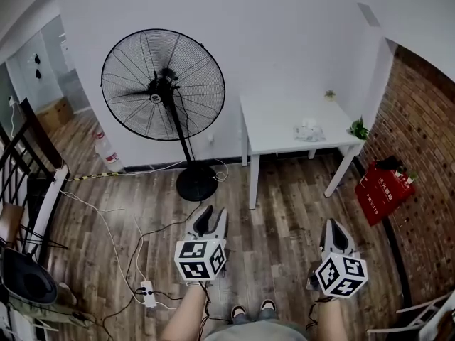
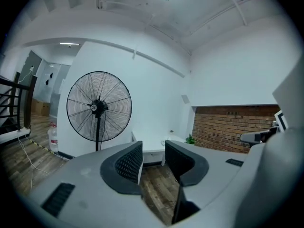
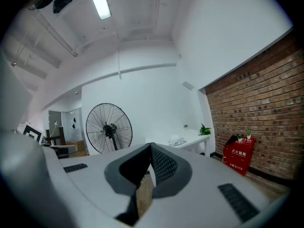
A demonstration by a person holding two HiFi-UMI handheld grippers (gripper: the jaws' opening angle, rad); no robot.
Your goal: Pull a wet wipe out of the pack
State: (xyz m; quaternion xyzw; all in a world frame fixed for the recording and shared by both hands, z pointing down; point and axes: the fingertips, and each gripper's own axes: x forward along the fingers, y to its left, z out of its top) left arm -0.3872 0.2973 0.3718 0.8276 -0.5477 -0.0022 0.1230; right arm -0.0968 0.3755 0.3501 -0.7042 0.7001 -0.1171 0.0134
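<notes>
- On the far table [image 1: 277, 123], the pack [image 1: 309, 130] lay well apart from both grippers, so nothing was held.
- The left gripper [image 1: 211, 212] stood wide; the right gripper [image 1: 333, 224] was closed, empty.

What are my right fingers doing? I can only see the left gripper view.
Observer: The right gripper has its fingers shut together, with nothing between them.
Operator: Where's the pack?
Observer: From above, the pack lies toward the right end of the table, well ahead of both grippers.
Operator: Is anything on the floor near me?
Observer: Yes, a power strip lies on the floor, just left of the left gripper.
</notes>
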